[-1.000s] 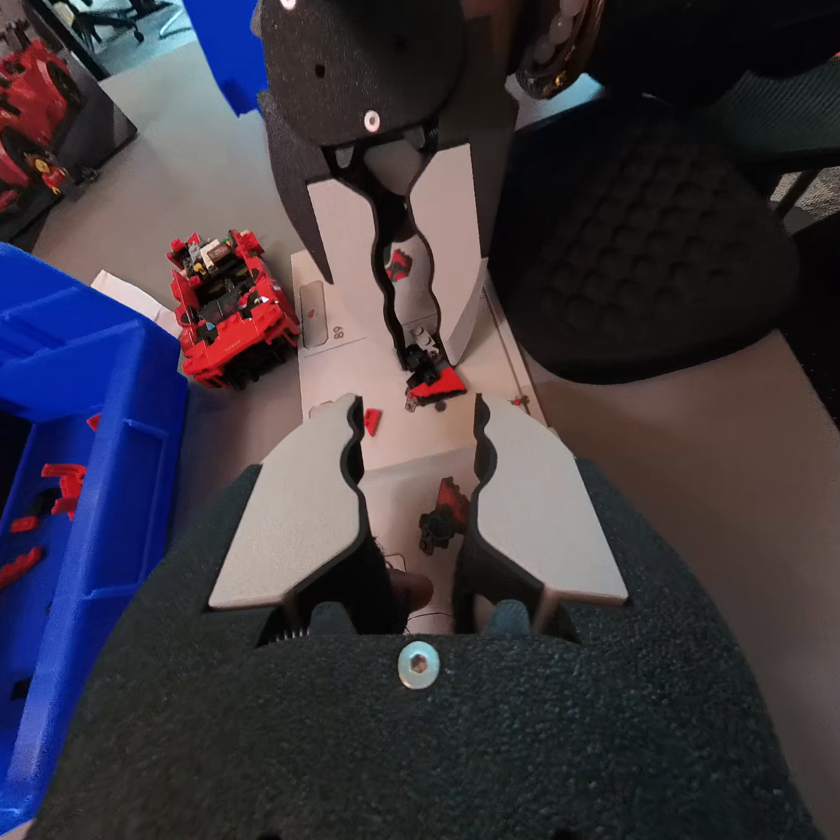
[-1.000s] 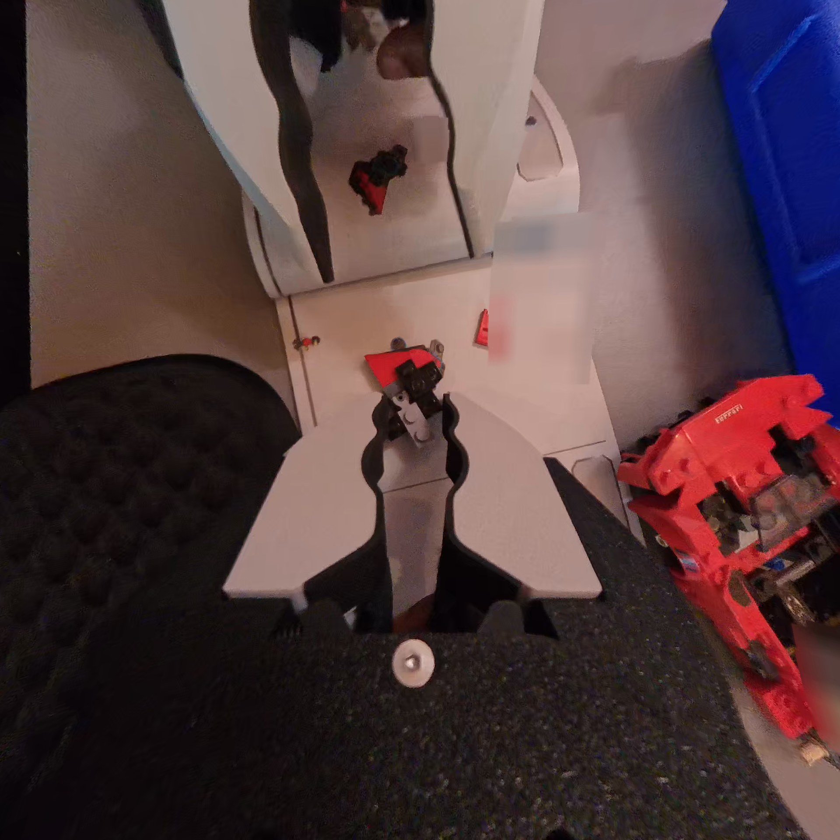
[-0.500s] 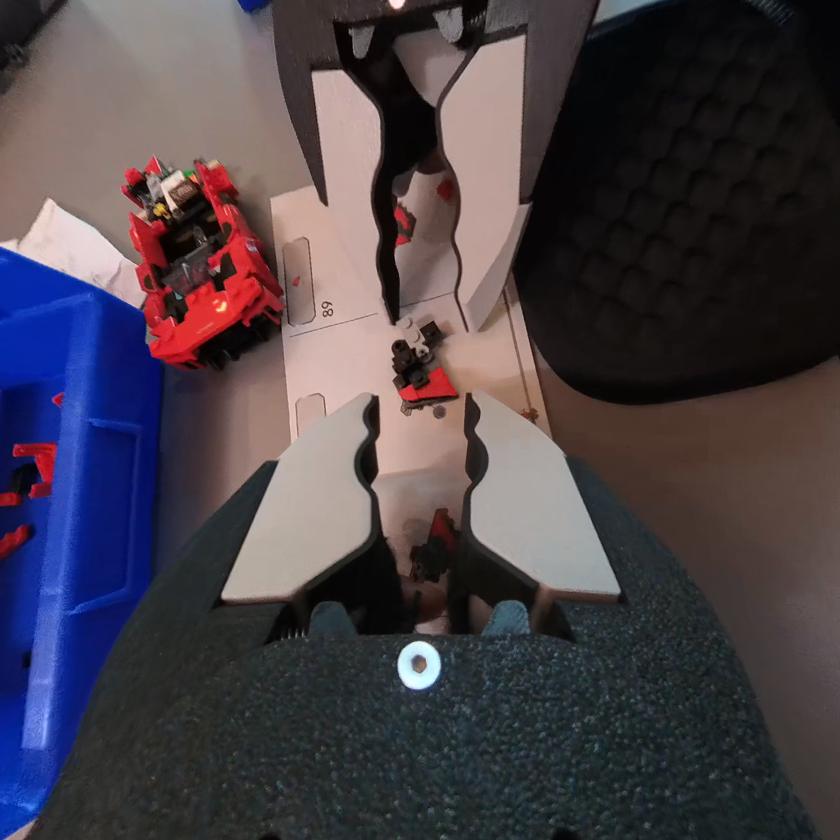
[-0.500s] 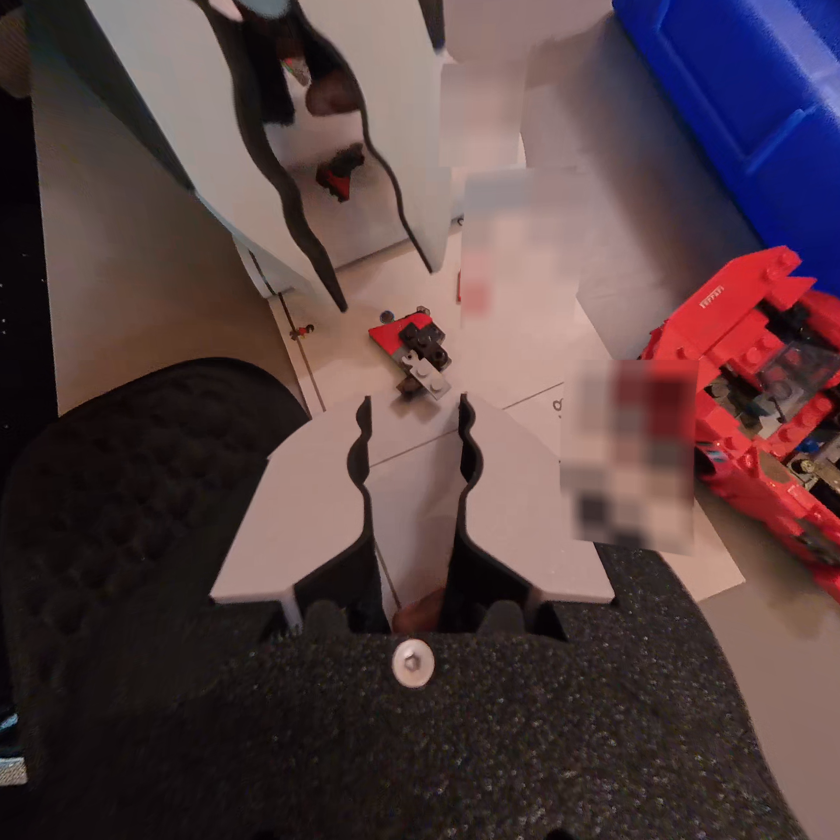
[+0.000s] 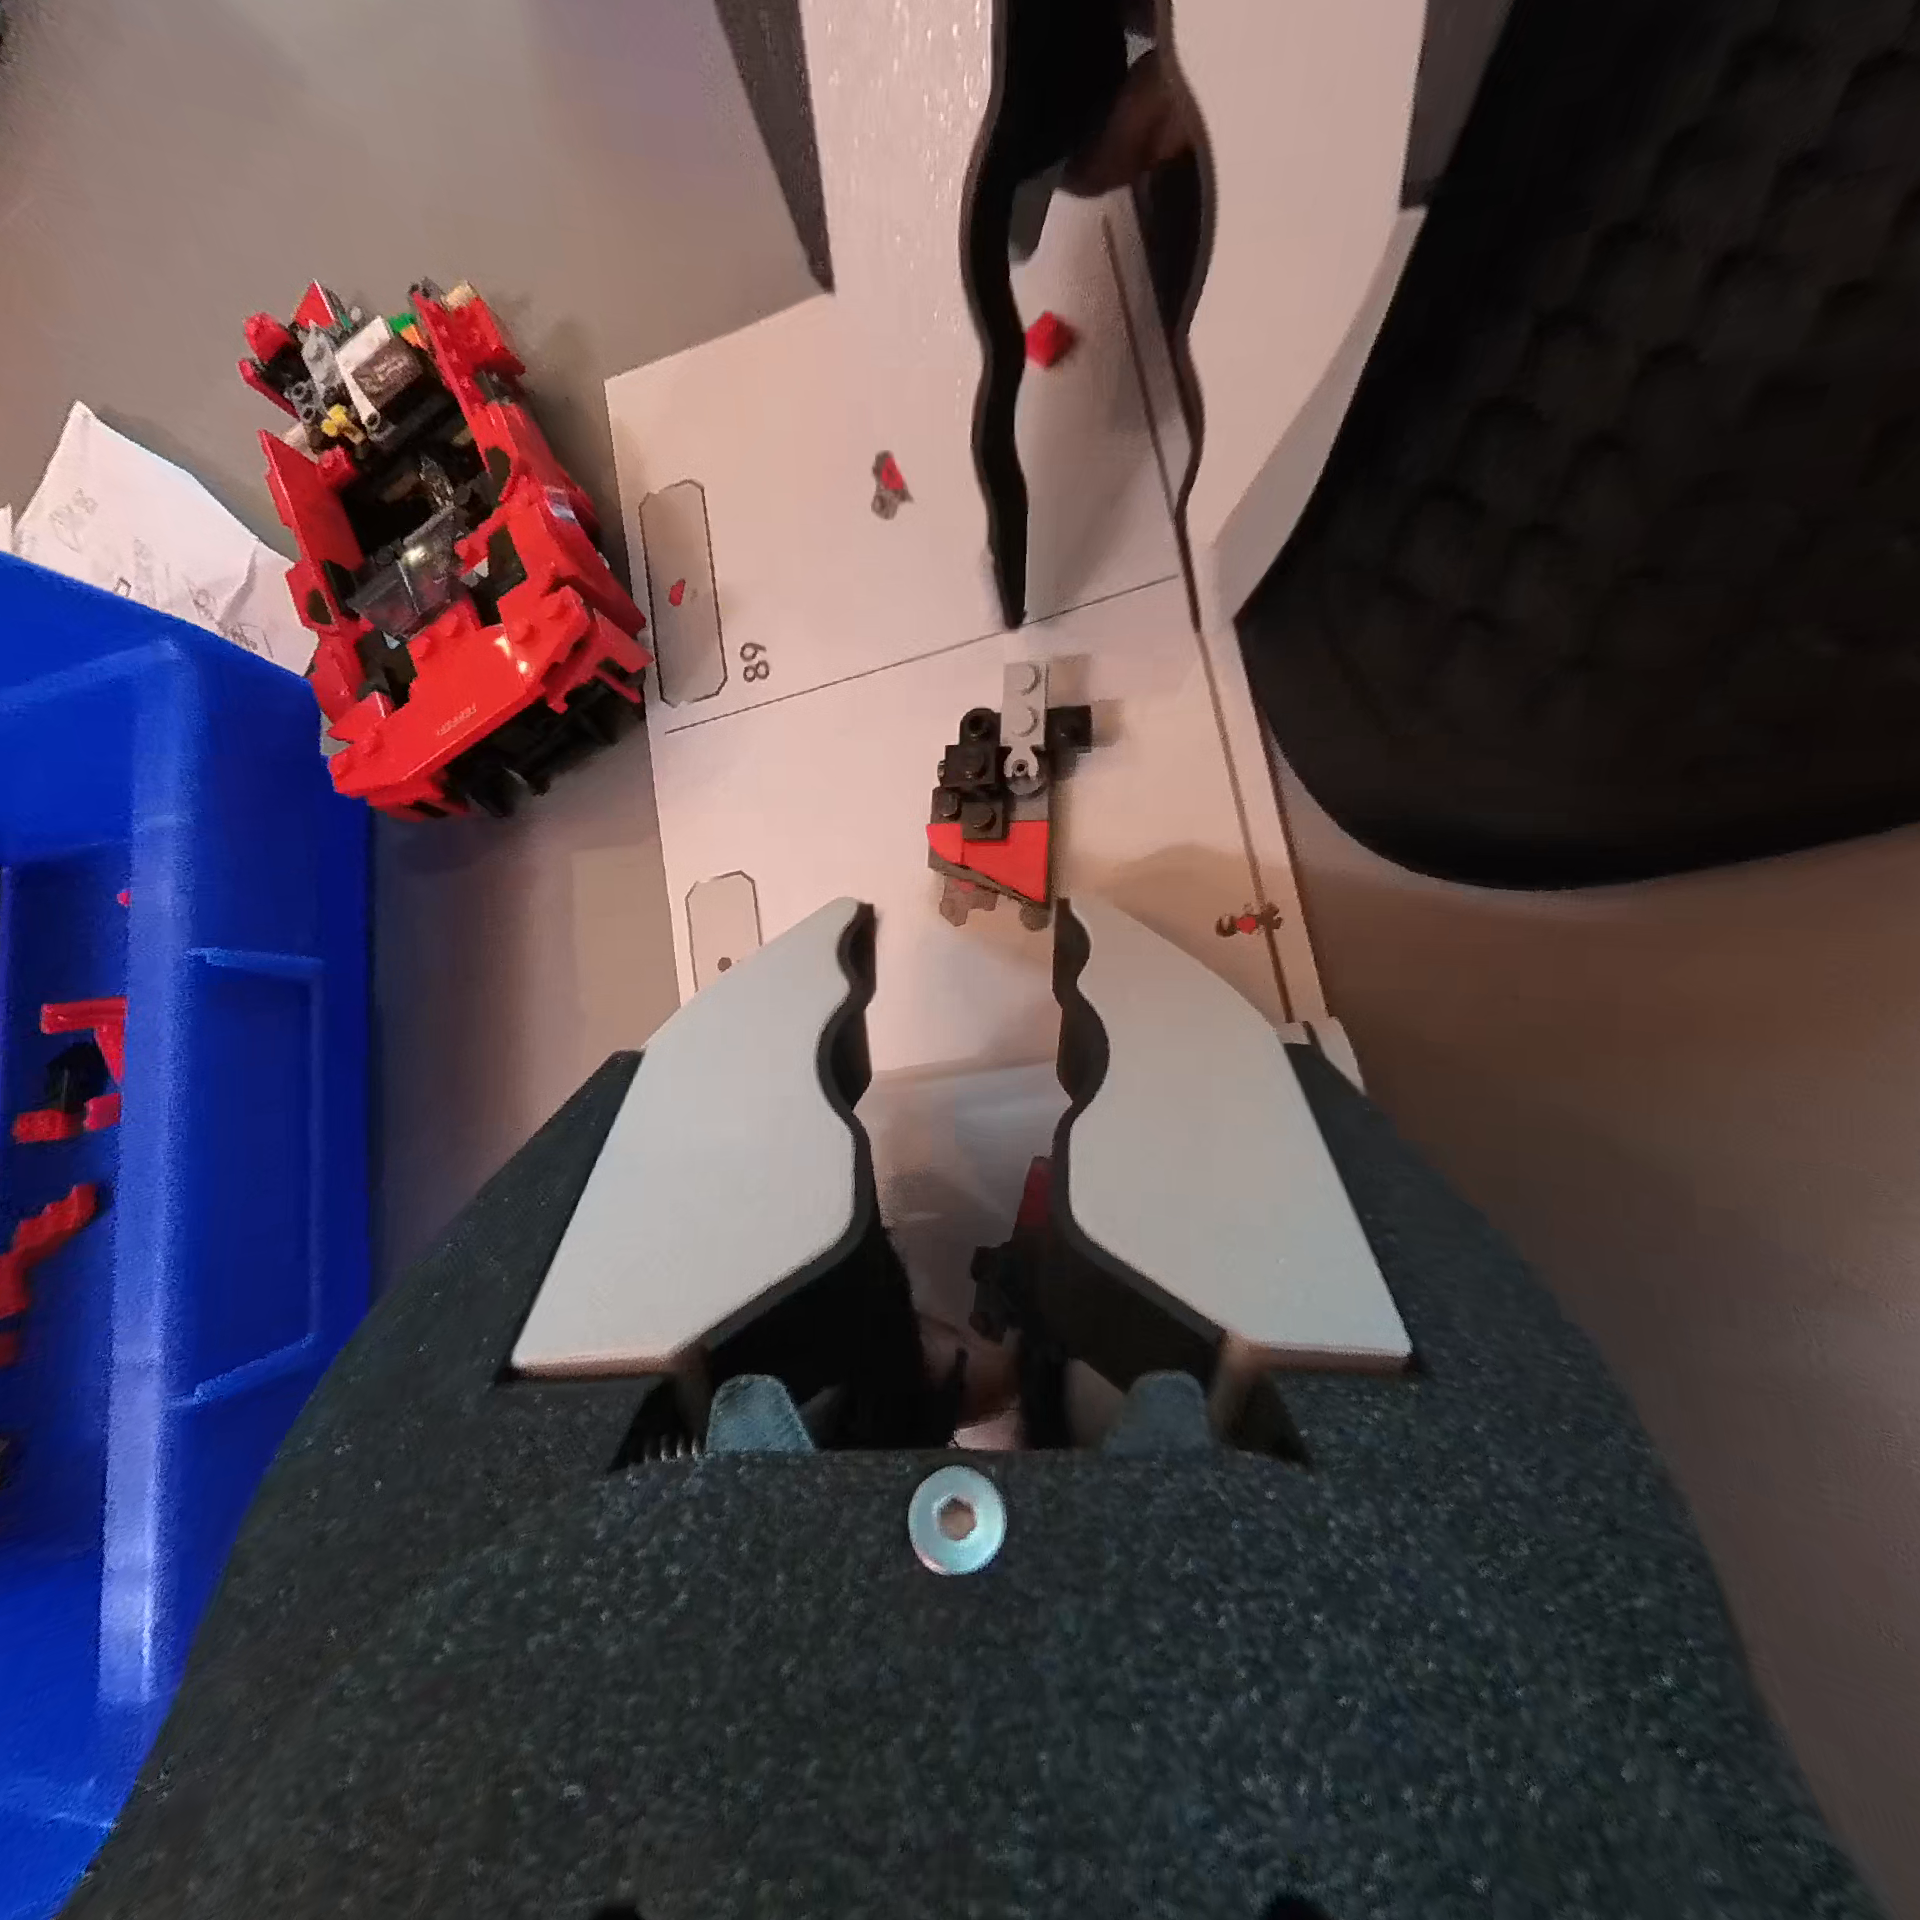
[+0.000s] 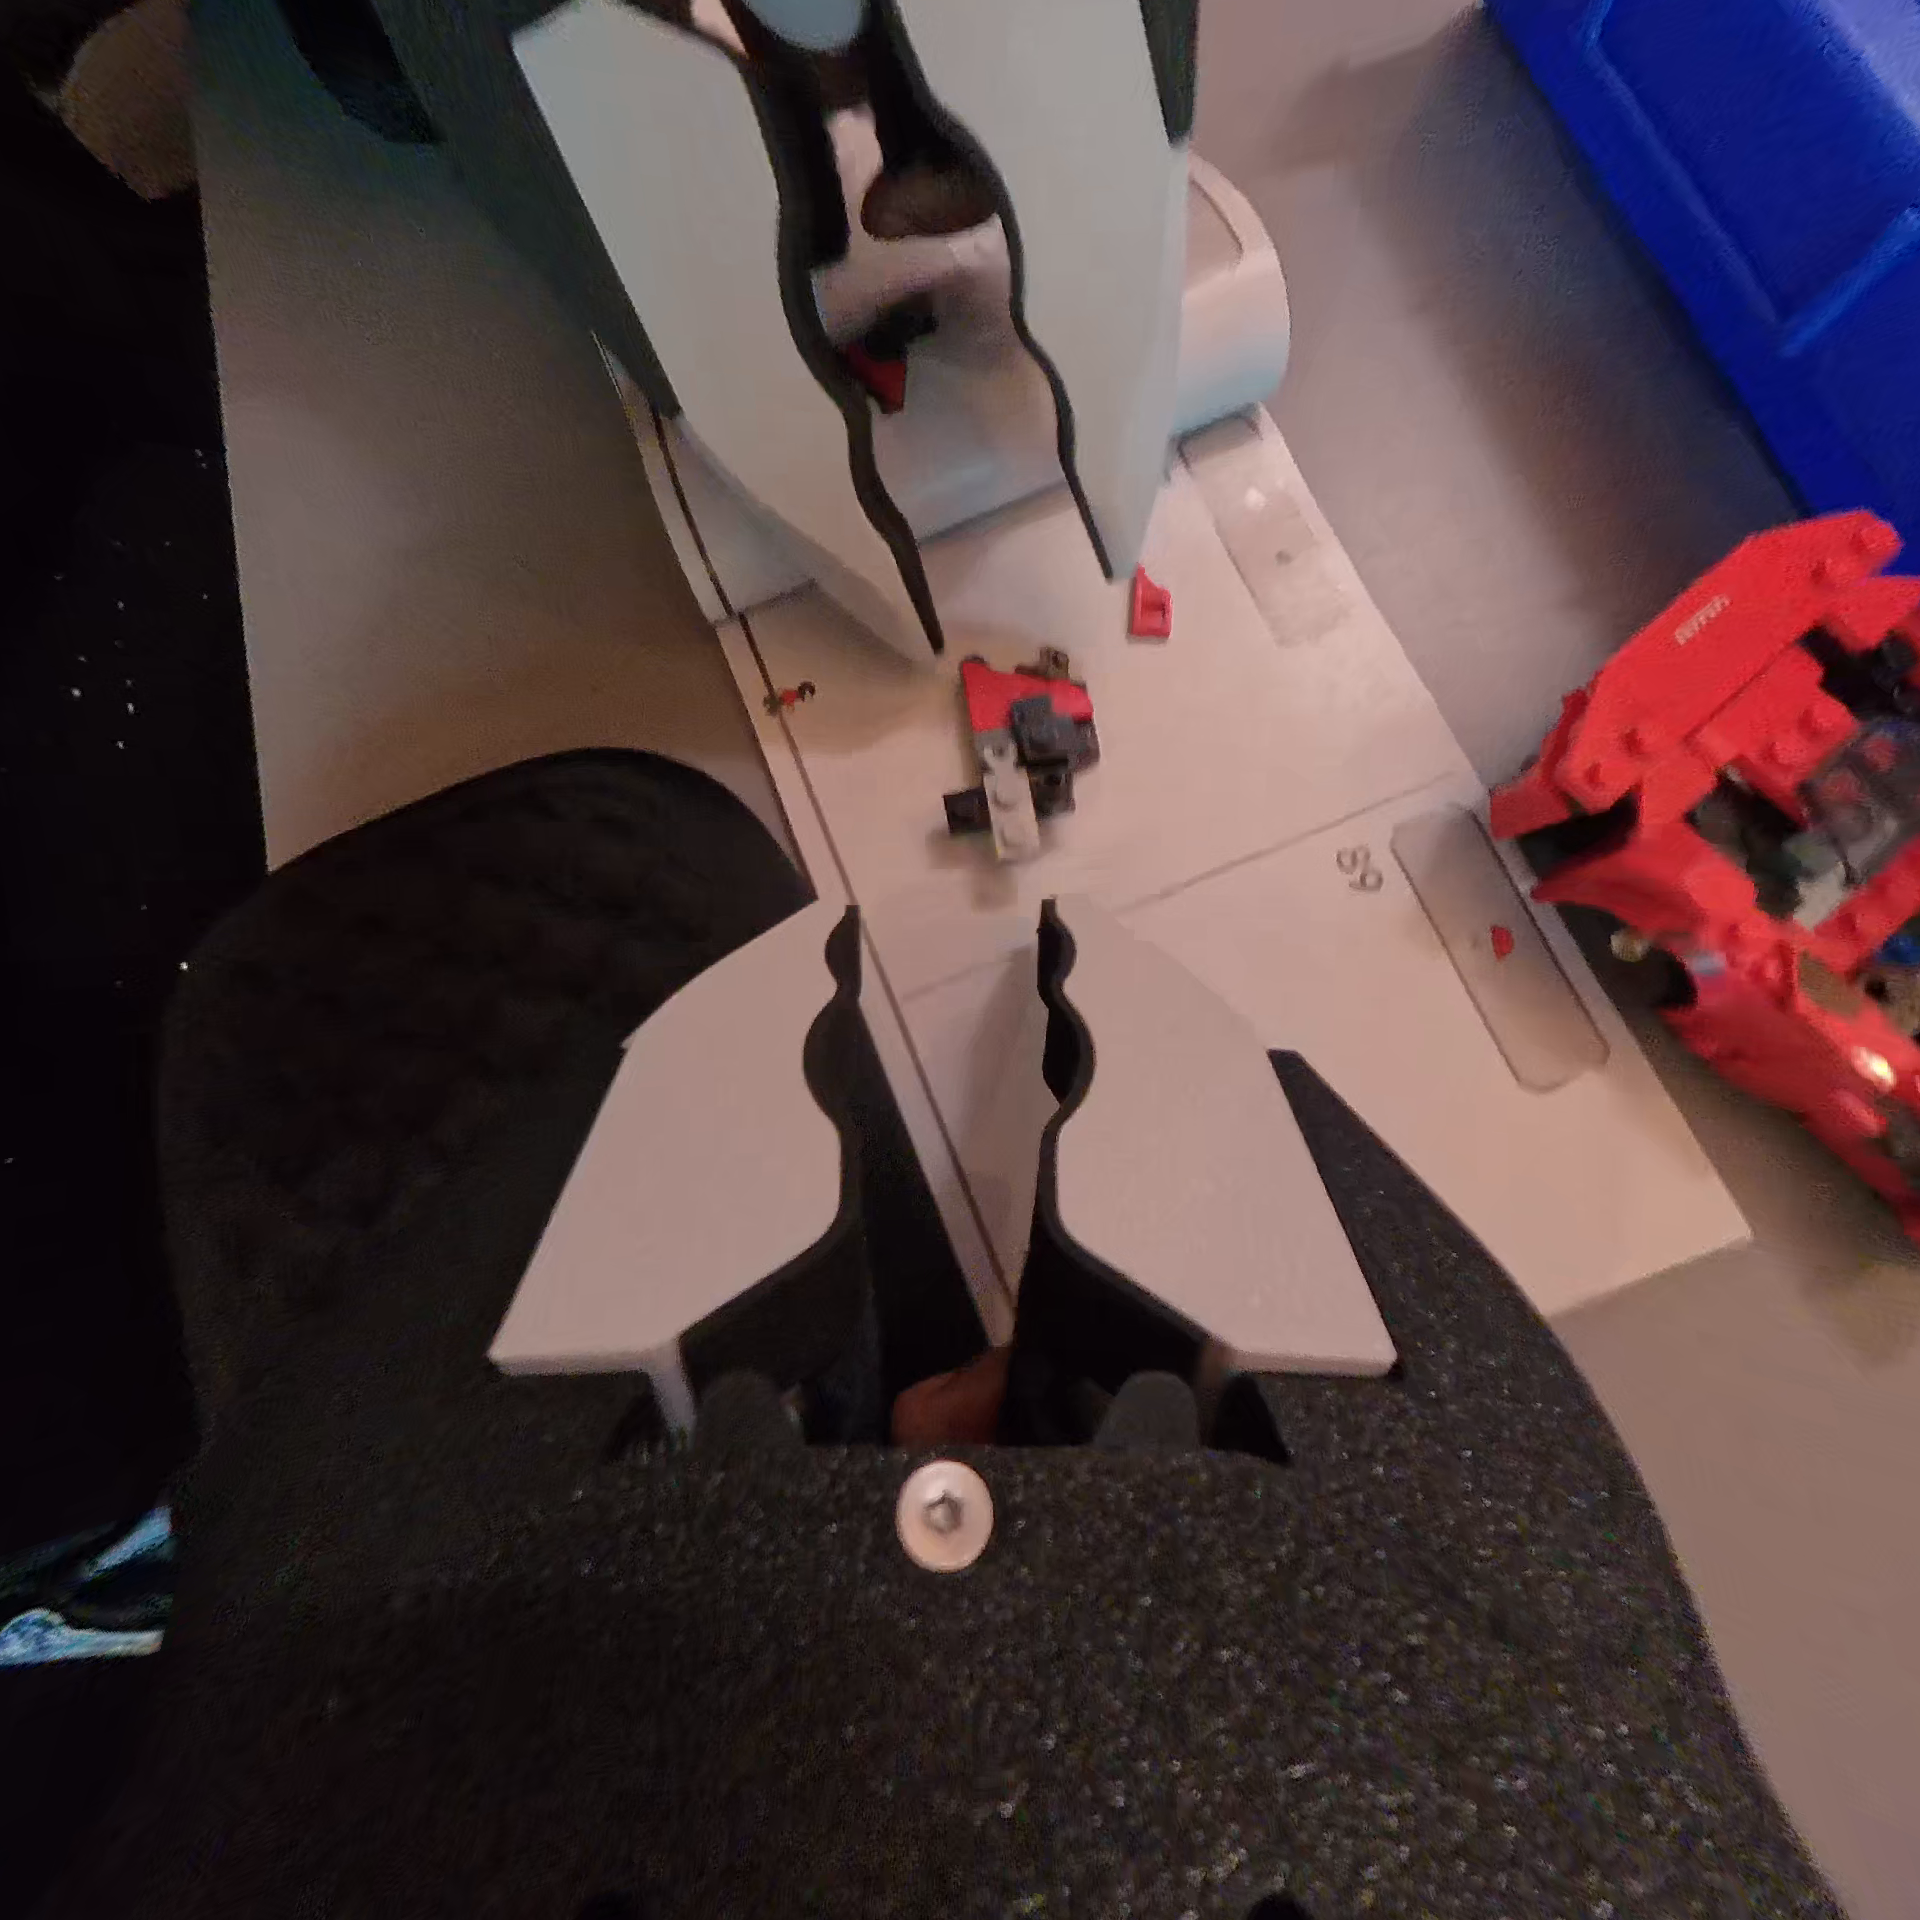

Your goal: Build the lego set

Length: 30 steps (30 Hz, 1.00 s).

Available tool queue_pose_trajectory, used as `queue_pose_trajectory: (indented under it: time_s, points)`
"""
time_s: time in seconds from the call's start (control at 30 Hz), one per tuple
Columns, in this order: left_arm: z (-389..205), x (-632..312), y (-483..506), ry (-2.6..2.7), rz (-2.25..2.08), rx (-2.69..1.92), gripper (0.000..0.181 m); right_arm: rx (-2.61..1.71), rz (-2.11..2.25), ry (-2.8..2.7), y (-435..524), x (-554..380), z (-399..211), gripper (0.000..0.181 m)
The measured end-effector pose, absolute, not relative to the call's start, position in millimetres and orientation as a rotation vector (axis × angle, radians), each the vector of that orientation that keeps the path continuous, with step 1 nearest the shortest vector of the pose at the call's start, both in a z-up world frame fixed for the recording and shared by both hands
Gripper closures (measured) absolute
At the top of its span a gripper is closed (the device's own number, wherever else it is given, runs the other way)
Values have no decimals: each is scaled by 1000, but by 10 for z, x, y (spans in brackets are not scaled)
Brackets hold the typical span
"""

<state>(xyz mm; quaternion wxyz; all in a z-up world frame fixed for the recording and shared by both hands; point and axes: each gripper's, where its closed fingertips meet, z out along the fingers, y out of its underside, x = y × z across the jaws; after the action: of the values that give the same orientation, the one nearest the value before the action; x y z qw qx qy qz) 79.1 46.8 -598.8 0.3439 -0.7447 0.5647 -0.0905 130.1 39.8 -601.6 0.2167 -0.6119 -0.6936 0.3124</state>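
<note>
A small black, grey and red Lego sub-assembly (image 5: 997, 800) lies loose on the open instruction booklet (image 5: 821, 821). My left gripper (image 5: 961, 920) is open and empty, its tips just short of the piece. My right gripper (image 6: 945, 914) is open and empty, a little back from the same sub-assembly (image 6: 1023, 748) on the opposite side. The two grippers face each other across it. A second red and black piece (image 5: 1029, 1236) lies on the page under my left gripper. The partly built red Lego car (image 5: 436, 613) stands beside the booklet and shows in the right wrist view too (image 6: 1745, 831).
A blue parts bin (image 5: 177, 1091) with several red pieces stands left of the car. A black chair cushion (image 5: 1621, 499) borders the booklet on the other side. A small loose red piece (image 6: 1148, 608) lies by the left gripper's finger. Crumpled paper (image 5: 125, 540) lies behind the bin. Across from one pair of fingers to the other is roughly 6 centimeters.
My right gripper, which had its tips on the sub-assembly, has opened, let it go and drawn back. My left gripper has moved forward toward the piece, which now lies free.
</note>
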Motion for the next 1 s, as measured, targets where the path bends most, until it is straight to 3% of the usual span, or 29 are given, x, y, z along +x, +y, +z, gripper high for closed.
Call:
queue_pose_trajectory:
  time_s: [0.37, 0.77, 1.0]
  points:
    - [-6059, 817, 443, 1531, -260, -1928, 153, -1816, 919, -1644, 579, 1787, -5830, 143]
    - [-6055, 783, 518, 1623, -226, -1914, 159, -1822, 894, -1755, 550, 1326, -5971, 123]
    - [-6052, 827, 582, 1617, -230, -1896, 159, -1842, 933, -1752, 517, 1272, -6001, 123]
